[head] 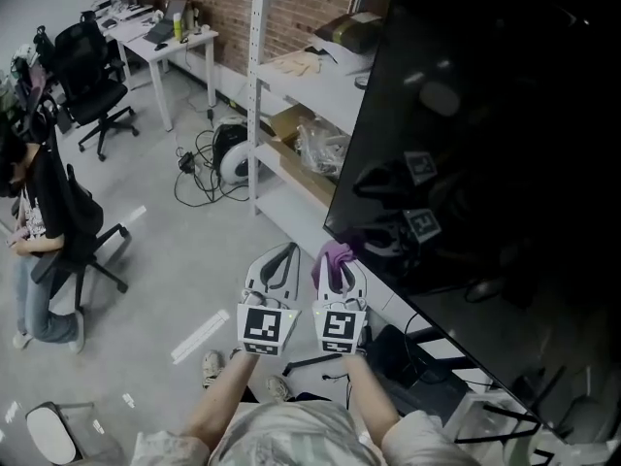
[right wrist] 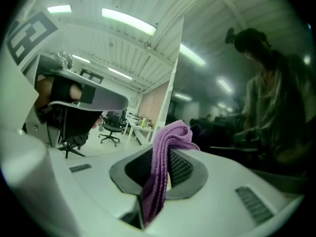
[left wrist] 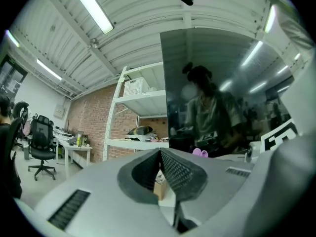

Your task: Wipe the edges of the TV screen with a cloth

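Note:
A big black TV screen (head: pixel 495 115) fills the right of the head view, and its lower left corner (head: pixel 330 229) hangs just ahead of my grippers. My right gripper (head: pixel 336 260) is shut on a purple cloth (head: pixel 337 254), whose folded top sticks out past the fingertips, a short way below that corner. In the right gripper view the cloth (right wrist: pixel 165 154) drapes between the jaws, with the screen's left edge (right wrist: pixel 173 83) straight ahead. My left gripper (head: pixel 279 262) is beside it, shut and holding nothing, and it faces the screen (left wrist: pixel 217 93) too.
White metal shelving (head: pixel 291 76) with boxes and bags stands behind the screen's left edge. Cables and a round device (head: pixel 231 158) lie on the floor. A seated person (head: pixel 39 221) and office chairs (head: pixel 89 81) are at the left. Cables and a stand base (head: pixel 417 357) lie below the screen.

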### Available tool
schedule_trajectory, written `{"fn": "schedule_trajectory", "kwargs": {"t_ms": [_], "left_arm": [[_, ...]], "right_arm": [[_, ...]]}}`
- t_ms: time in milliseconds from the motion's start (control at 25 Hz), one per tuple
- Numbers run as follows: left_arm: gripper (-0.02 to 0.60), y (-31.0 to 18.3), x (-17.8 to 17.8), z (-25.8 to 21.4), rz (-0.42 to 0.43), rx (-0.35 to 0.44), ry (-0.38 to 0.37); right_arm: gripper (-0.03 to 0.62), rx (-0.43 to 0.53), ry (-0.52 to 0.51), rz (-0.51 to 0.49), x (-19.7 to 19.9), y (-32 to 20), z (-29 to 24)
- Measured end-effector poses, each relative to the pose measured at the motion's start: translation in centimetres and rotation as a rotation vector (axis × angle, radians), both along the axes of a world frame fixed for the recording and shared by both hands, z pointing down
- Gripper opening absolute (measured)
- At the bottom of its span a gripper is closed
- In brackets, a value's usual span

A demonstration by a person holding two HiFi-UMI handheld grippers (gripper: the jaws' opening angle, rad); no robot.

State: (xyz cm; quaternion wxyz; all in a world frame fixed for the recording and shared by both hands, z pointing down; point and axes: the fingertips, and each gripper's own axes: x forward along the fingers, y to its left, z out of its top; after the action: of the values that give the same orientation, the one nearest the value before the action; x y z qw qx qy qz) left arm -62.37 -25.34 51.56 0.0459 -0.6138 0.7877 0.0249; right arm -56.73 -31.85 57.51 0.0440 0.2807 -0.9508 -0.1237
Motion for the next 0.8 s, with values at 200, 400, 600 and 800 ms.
{"fn": "schedule_trajectory", "kwargs": {"t_ms": [200,400,600,800], "left_arm": [[0.015,-0.3,-3.6,-0.7,0.13,0.005,-0.017],[0.015,1.0,-9.4,-1.4,0.252,0.014,-0.033],[0.015,1.5,-13.5,-0.8,0.34,-0.015,-0.05],[0.015,-0.7,-13.0,-0.9,0.434,0.005,-0.037]], "right_arm": [[0.063,0.03,0.033,0.103,-3.2,-0.3,-0.1],[0.063,-0.008,0.014,0.286,-5.7,-0.4,-0.3],[0.063,-0.037,0.003,0.455,-6.7,-0.5,-0.2],[0.063,-0.069,-0.014,0.536,-6.9,-0.9,-0.6]]}}
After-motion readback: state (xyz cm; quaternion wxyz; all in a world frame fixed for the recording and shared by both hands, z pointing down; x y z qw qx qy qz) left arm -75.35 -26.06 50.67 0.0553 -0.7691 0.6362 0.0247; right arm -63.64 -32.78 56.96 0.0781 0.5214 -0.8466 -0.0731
